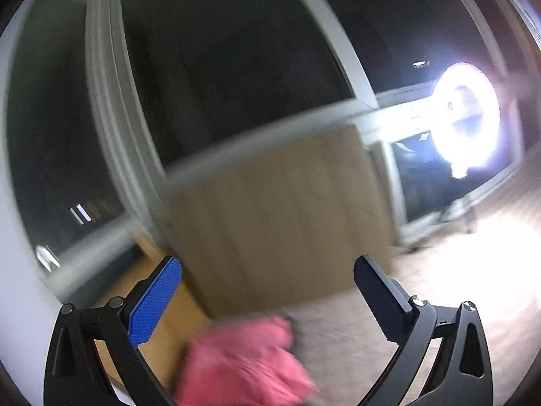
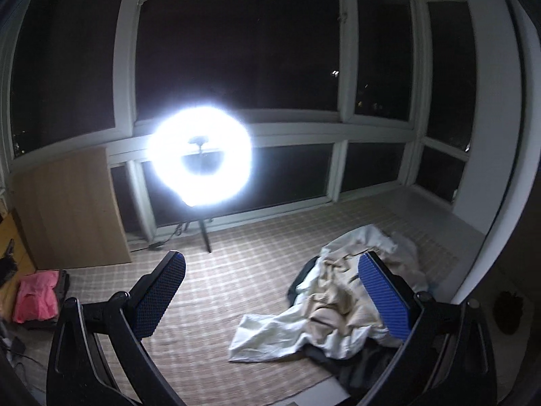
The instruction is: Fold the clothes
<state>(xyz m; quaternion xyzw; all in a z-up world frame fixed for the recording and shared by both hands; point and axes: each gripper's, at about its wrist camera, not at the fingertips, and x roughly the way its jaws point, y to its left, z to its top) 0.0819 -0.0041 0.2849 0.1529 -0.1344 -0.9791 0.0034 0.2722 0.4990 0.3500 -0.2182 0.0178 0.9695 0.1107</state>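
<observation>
A heap of crumpled clothes (image 2: 341, 301), white and cream with dark cloth under it, lies on the checked mat (image 2: 243, 270) at the right of the right wrist view. My right gripper (image 2: 270, 284) hangs open above the mat, its right finger over the heap, nothing held. A folded pink garment (image 2: 35, 299) rests on a dark item at the far left. In the blurred left wrist view the pink garment (image 1: 243, 362) lies just below my open left gripper (image 1: 267, 284), apart from both fingers.
A bright ring light (image 2: 201, 154) on a tripod stands by the window wall (image 2: 297, 128); it also glares in the left wrist view, ring light (image 1: 468, 121). A wooden board (image 2: 71, 209) leans on the window at left, the same wooden board (image 1: 280, 223). Cables lie at the left edge.
</observation>
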